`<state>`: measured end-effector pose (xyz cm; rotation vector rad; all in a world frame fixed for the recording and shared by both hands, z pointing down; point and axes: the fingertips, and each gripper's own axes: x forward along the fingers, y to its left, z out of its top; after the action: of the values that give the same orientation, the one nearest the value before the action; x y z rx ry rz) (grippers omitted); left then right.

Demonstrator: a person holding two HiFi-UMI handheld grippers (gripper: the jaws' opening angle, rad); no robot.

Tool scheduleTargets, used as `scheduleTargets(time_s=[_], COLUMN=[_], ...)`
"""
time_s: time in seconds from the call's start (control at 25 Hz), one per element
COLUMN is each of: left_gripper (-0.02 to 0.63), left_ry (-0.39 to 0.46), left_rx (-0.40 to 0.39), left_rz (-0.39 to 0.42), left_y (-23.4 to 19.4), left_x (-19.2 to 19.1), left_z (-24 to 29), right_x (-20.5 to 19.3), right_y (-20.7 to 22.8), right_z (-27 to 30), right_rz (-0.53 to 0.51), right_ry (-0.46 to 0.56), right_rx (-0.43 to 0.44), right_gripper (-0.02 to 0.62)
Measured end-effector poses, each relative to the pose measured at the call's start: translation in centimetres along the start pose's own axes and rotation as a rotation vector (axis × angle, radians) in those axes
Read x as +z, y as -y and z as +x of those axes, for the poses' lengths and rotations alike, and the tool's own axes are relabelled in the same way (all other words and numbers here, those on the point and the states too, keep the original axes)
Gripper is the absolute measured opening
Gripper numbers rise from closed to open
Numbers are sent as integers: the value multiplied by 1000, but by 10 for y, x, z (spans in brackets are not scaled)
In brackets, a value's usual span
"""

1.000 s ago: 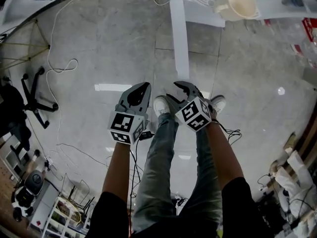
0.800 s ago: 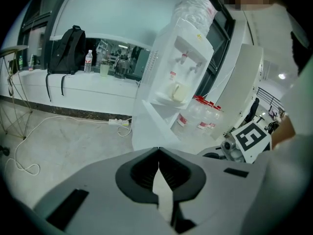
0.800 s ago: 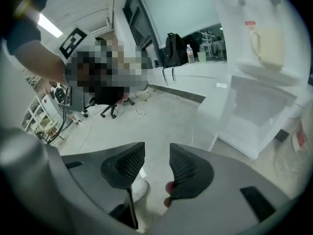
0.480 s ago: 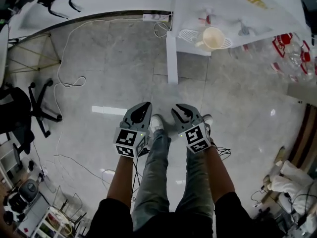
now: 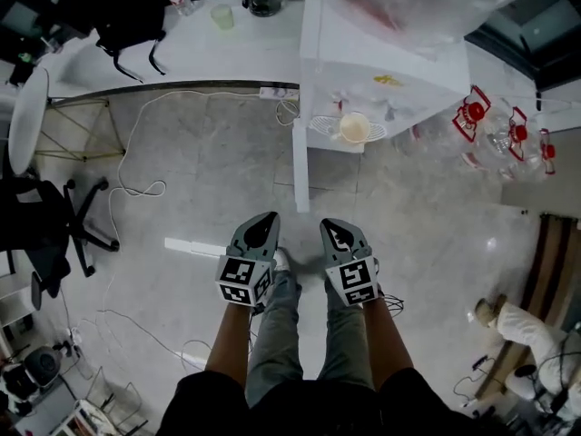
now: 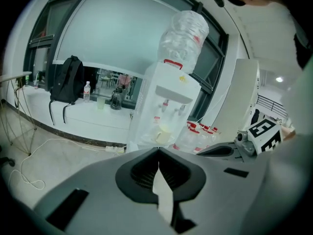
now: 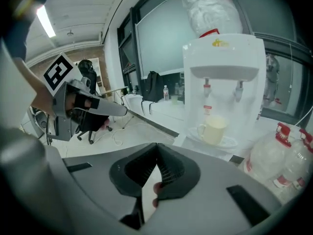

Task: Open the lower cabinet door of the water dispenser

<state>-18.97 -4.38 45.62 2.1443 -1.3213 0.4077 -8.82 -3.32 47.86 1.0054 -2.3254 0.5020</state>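
The left gripper [image 5: 269, 216] and right gripper [image 5: 326, 224] hover side by side above the person's legs, both empty with jaws together, the right's having just been closing. Beyond them, across grey polished floor [image 5: 200, 180] trailing white cables, the water dispenser [image 5: 381, 62] stands upright, long axis vertical, taps and cup [image 5: 354, 127] facing the person. Farthest left, a white ledge [image 5: 209, 53] holds a black backpack [image 5: 127, 12].

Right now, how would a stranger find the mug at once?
Find the white water dispenser with the big bottle on top. Under its two taps, on the round drip tray, stands the mug. It alone is cream with a handle; the clear jugs beside it have red caps.
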Motion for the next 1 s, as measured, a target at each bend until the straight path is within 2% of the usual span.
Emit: scheduleTargets(time_s=[0.64, 1.0], left_gripper=[9, 9], left_ry=[122, 215], left_rx=[41, 39], left_rz=[58, 160], left_y=[45, 64], left_x=[111, 196], left_z=[-52, -93], right_x=[115, 181], right_y=[50, 67], right_z=[-106, -174], right_rz=[21, 0], right_ry=[158, 228], right_rx=[-169, -271], right_gripper=[14, 14])
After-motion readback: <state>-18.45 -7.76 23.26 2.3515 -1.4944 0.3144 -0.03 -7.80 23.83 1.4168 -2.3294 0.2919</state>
